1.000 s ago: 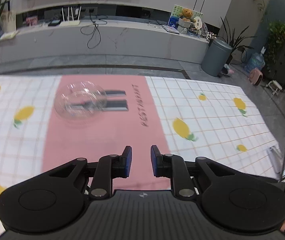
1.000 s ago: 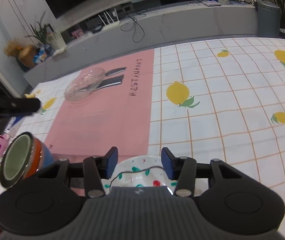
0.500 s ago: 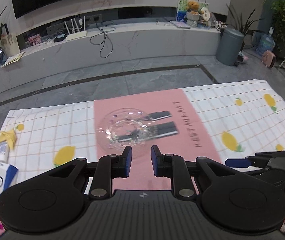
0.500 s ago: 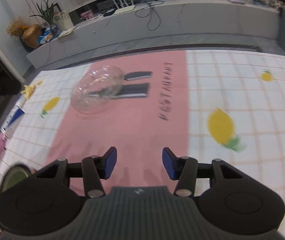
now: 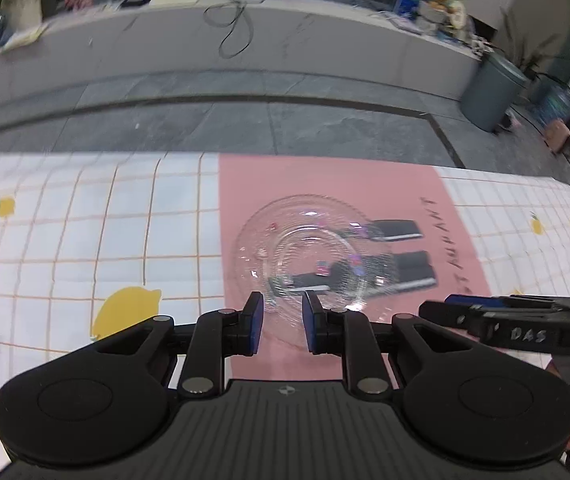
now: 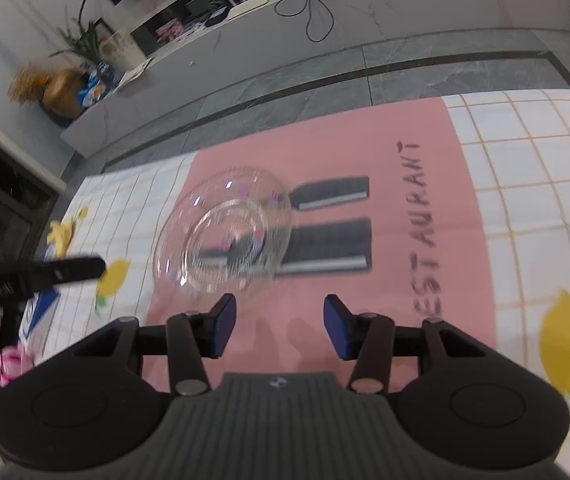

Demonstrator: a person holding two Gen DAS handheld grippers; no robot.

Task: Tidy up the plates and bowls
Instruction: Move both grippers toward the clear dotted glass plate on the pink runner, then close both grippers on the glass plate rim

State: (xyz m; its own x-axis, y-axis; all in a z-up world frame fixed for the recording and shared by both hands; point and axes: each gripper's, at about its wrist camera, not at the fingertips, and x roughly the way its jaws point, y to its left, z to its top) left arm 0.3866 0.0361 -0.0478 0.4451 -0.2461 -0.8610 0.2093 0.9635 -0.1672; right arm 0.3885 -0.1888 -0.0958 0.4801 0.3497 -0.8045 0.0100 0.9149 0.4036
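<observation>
1. Progress, as a judgement: the organising looks unfinished. Only one piece of tableware shows, a clear glass plate (image 5: 305, 256) lying flat on the pink panel of the tablecloth (image 5: 85, 240) that covers the counter, partly over the printed black knife-and-fork design. No stack or gathering place for dishes is in view.
2. The left tool (image 5: 279, 322) hovers over the plate's near rim with a narrow gap between its blue pads; nothing is between them and it holds nothing.
3. The right tool (image 6: 279, 324) sits just beside the plate, to its near right, with a medium gap, also empty. Neither tool touches the plate.
4. What is left, by my reading: grasping this plate and taking it to wherever the other dishes belong.
5. Count: one glass plate; no bowl visible; two tools; three printed lemons show whole or nearly so, with others cut off at the edges and too blurred to count surely.
6. A grey bin (image 5: 491, 92) stands on the floor beyond.
</observation>
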